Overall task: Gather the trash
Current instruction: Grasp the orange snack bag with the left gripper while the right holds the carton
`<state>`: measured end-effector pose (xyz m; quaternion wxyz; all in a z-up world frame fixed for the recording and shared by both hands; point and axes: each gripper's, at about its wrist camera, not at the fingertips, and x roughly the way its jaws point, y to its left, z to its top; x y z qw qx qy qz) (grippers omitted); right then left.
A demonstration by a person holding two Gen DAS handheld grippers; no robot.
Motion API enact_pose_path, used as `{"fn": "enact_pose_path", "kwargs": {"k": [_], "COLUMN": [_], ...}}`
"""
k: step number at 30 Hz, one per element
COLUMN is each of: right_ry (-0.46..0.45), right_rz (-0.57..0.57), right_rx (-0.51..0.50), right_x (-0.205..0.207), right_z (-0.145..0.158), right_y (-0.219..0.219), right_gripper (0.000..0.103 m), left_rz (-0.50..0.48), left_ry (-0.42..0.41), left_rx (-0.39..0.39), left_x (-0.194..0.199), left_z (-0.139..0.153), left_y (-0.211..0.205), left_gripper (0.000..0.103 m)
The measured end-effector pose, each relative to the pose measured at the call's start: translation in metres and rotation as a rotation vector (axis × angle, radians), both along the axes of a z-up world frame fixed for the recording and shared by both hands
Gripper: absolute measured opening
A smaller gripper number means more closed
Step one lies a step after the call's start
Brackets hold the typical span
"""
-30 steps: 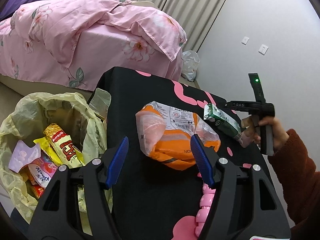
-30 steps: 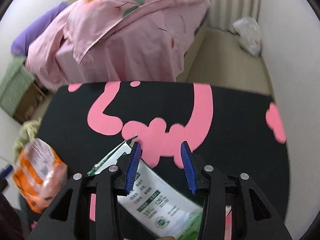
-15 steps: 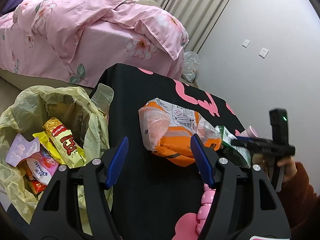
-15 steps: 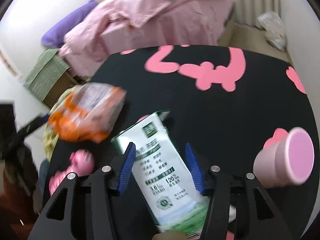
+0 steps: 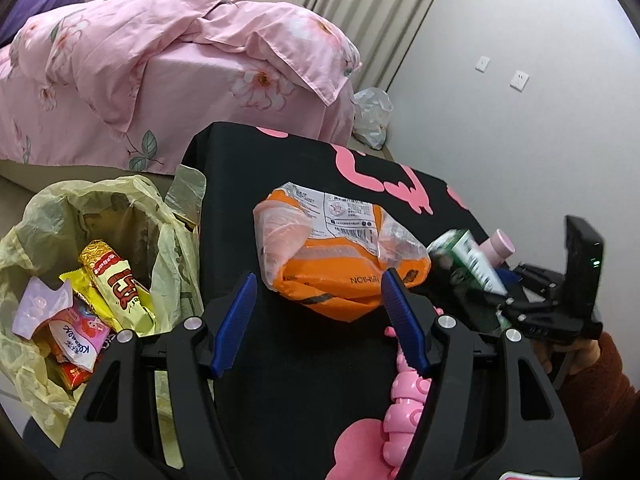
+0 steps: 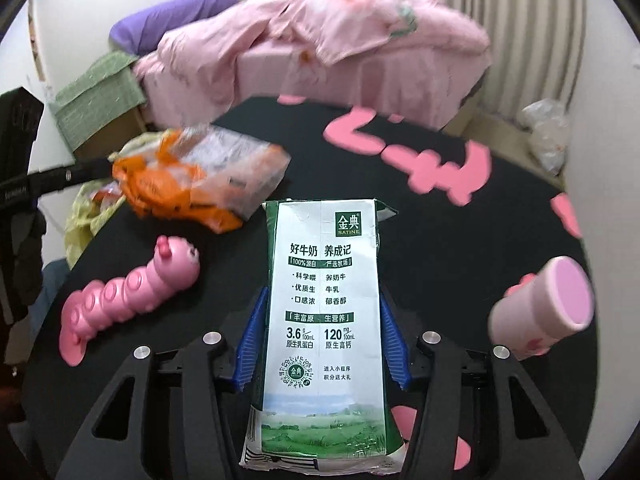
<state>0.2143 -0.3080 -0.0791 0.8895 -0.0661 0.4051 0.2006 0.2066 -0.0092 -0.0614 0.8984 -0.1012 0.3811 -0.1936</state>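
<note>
1. Holding the milk carton (image 6: 322, 320) between its pads above the black table (image 6: 460, 220), the right gripper (image 6: 322, 344) clamps mid-body.
2. Probably light, crushable card; flat sides suit gripping.
3. Left gripper (image 5: 320, 320) stands wide, empty, before the orange bag (image 5: 340, 260).

My claws are matt black plastic with ribbed blue pads (image 5: 236, 320). The milk carton (image 6: 322, 312) is smooth printed card, a bit creased. The orange bag (image 5: 340, 256) is crinkly glossy film, the bin liner (image 5: 100, 208) thin yellowish plastic, the caterpillar toy (image 6: 128, 292) shiny pink plastic, and the bedding (image 5: 180, 64) soft cloth.
</note>
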Motion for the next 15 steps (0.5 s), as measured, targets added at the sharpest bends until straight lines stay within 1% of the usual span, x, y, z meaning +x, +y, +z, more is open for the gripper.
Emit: {"fn": "enact_pose_path", "kwargs": {"k": [2, 5, 8, 9, 10, 13, 15], "right_ry": [-0.042, -0.068, -0.107, -0.108, -0.104, -0.086, -0.069], "right_rz": [-0.027, -0.063, -0.113, -0.124, -0.130, -0.147, -0.158], "right_rx": [0.022, 0.069, 0.085, 0.093, 0.100, 0.106, 0.113], "right_x": [-0.009, -0.020, -0.032, -0.035, -0.038, -0.045, -0.048], "right_z": [0.008, 0.015, 0.020, 0.020, 0.020, 0.014, 0.008], "right_y": [-0.006, -0.017, -0.030, -0.034, -0.037, -0.045, -0.048], "right_gripper": [0.049, 0.049, 0.049, 0.049, 0.049, 0.049, 0.049], "left_rz": [-0.001, 0.003, 0.022, 0.027, 0.024, 0.027, 0.038], "left_ry": [0.000, -0.005, -0.003, 0.005, 0.019, 0.051, 0.053], "left_rx": [0.015, 0.037, 0.087, 0.111, 0.130, 0.155, 0.165], "left_x": [0.002, 0.008, 0.018, 0.023, 0.028, 0.039, 0.042], "left_z": [0.000, -0.001, -0.005, -0.008, -0.011, -0.018, -0.020], "left_y": [-0.003, -0.007, -0.013, -0.015, -0.018, -0.021, -0.023], "left_gripper": [0.061, 0.062, 0.062, 0.063, 0.067, 0.067, 0.067]}}
